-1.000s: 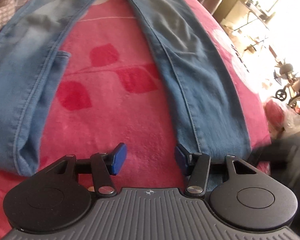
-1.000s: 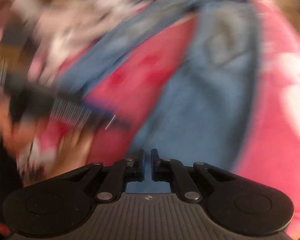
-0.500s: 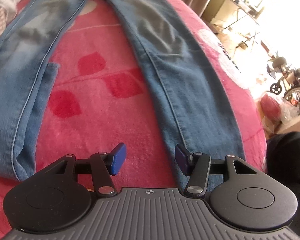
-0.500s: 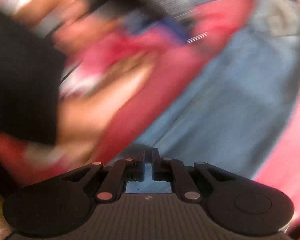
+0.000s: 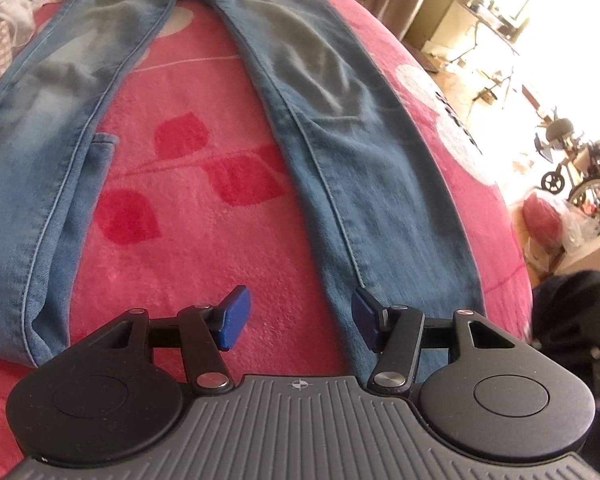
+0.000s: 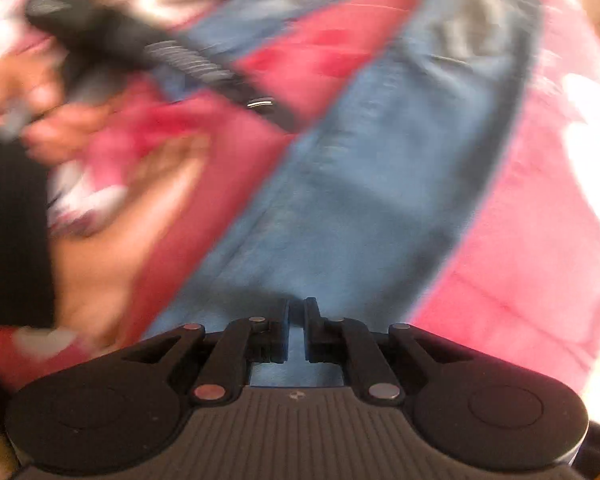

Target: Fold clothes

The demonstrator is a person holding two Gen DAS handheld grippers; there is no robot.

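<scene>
Blue jeans [image 5: 340,120] lie flat on a pink blanket [image 5: 188,240], legs spread toward me, waistband at the far end. My left gripper [image 5: 300,316] is open above the blanket between the two legs. Its right finger hangs over the inner edge of the right leg, close to the hem. The right wrist view is blurred. There my right gripper [image 6: 297,328] is shut, low over the same jeans leg [image 6: 380,180]. Whether denim is pinched in its narrow slit I cannot tell. The other gripper [image 6: 188,60] and a hand [image 6: 132,200] show at the left.
A heap of other clothes [image 5: 0,32] lies at the bed's far left. The bed's edge curves away on the right, with a red bag [image 5: 544,220] and a wheelchair [image 5: 592,192] on the floor beyond. Something dark [image 5: 576,312] sits by the near right corner.
The left wrist view now takes in more of the jeans, up to the waistband. The right wrist view has swung sideways over the leg, still blurred. Both grippers' jaws look unchanged.
</scene>
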